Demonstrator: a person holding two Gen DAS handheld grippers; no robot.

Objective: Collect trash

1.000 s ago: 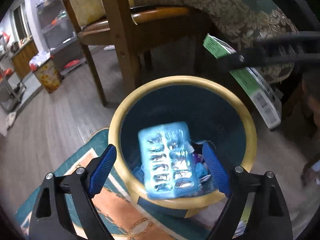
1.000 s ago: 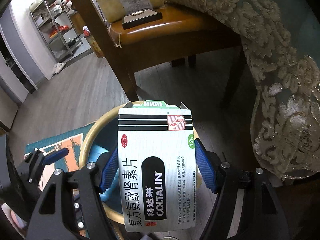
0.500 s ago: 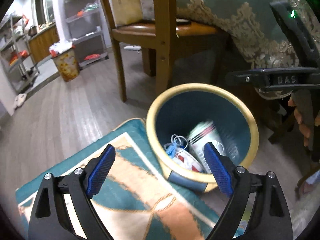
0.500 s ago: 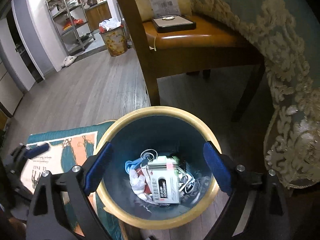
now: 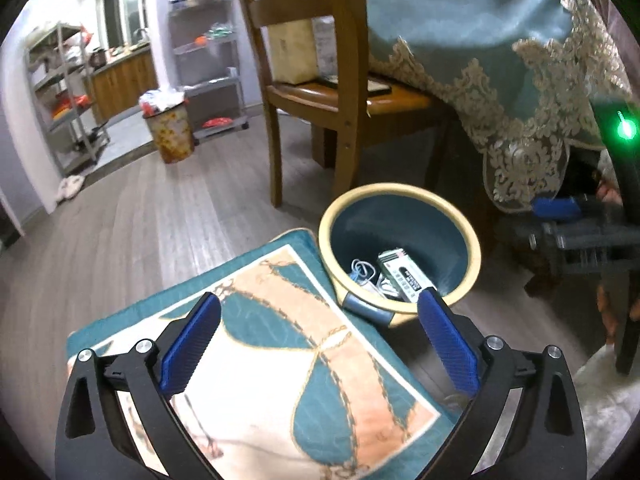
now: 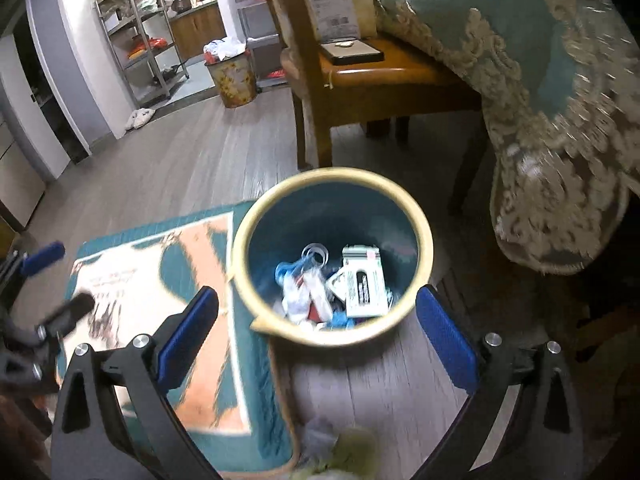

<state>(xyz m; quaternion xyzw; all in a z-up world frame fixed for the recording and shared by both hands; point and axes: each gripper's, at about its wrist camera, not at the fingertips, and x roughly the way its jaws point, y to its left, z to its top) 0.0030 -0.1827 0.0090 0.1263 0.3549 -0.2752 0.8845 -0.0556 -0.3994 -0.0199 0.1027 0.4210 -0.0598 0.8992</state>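
A round bin with a yellow rim (image 5: 400, 190) (image 6: 332, 174) and blue inside stands on the wood floor by the rug. Inside lie a white medicine box (image 5: 404, 278) (image 6: 364, 286), a blue-white cord and other scraps (image 6: 304, 280). My left gripper (image 5: 318, 338) is open and empty, raised above the rug to the left of the bin. My right gripper (image 6: 316, 332) is open and empty, above the bin's near rim. The right gripper shows at the right edge of the left wrist view (image 5: 580, 228).
A teal and orange rug (image 5: 280, 360) (image 6: 192, 288) lies left of the bin. A wooden chair (image 5: 344, 92) (image 6: 384, 76) and a table with a lace-edged teal cloth (image 5: 500, 60) (image 6: 560, 100) stand behind. A second patterned bin (image 5: 170, 132) and shelves are far back.
A second ago the left gripper let a blister pack fall into the bin and the right held the medicine box. The box now lies in the bin, and both grippers have risen and pulled back.
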